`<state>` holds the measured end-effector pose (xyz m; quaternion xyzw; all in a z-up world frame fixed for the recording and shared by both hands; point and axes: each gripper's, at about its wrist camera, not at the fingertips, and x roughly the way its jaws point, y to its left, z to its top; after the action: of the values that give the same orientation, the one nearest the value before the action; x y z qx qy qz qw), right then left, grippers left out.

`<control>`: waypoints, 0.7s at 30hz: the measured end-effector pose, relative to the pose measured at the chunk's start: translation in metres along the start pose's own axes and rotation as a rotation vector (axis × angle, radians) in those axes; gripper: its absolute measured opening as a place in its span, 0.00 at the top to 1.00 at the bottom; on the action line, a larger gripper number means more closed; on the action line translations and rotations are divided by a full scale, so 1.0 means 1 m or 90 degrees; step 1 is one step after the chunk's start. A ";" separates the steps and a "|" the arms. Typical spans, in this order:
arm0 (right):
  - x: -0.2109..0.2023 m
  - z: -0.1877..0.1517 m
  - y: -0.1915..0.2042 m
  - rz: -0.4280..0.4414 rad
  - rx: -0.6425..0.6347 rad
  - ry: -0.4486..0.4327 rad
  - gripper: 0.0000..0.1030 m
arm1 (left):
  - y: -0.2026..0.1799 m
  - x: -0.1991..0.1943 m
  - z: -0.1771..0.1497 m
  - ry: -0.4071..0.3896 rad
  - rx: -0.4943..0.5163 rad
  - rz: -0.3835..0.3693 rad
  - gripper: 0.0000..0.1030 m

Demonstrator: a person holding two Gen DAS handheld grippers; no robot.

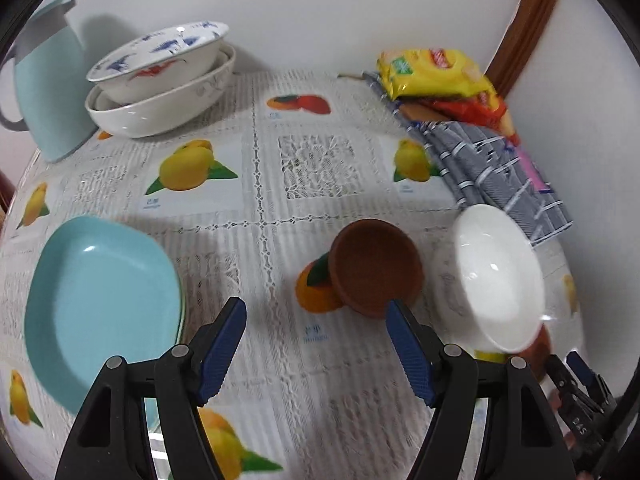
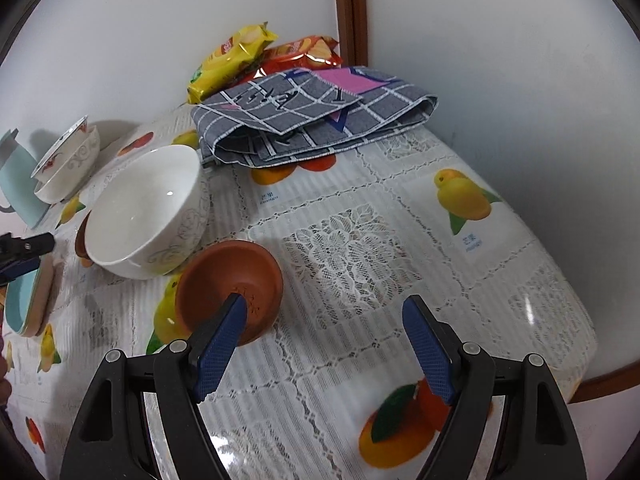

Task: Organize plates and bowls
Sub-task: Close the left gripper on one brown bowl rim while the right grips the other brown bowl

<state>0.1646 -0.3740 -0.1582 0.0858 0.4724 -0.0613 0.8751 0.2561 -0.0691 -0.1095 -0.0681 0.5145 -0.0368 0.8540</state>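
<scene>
My left gripper (image 1: 316, 312) is open and empty above the tablecloth, between a stack of light blue plates (image 1: 100, 304) at the left and a small brown bowl (image 1: 376, 266) at the right. A white bowl (image 1: 498, 276) stands right of that brown bowl. A stack of white bowls (image 1: 160, 76) with a blue-patterned one on top stands at the back left. My right gripper (image 2: 324, 316) is open and empty; its left finger is just in front of another small brown bowl (image 2: 230, 290). The white bowl (image 2: 146, 210) is behind it. The blue plates (image 2: 28, 300) show at the far left.
A light blue jug (image 1: 48, 84) stands at the back left. A folded grey checked cloth (image 2: 312, 116) and snack packets (image 2: 236, 60) lie at the back by the wall corner. The table edge (image 2: 600, 380) curves at the right. The fruit-print tablecloth (image 2: 360, 248) covers the table.
</scene>
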 end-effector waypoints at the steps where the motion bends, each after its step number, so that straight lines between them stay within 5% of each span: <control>1: 0.004 0.001 0.000 0.003 0.002 0.005 0.23 | 0.001 0.005 0.003 0.005 -0.004 -0.003 0.32; 9: 0.024 0.004 0.001 0.011 0.011 0.019 0.31 | -0.003 0.032 0.021 0.010 -0.005 -0.006 0.32; 21: 0.036 0.008 0.012 -0.014 -0.029 0.018 0.31 | -0.012 0.061 0.026 0.046 0.039 0.031 0.32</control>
<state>0.1932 -0.3644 -0.1828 0.0612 0.4871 -0.0589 0.8692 0.3076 -0.0873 -0.1489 -0.0278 0.5451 -0.0340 0.8372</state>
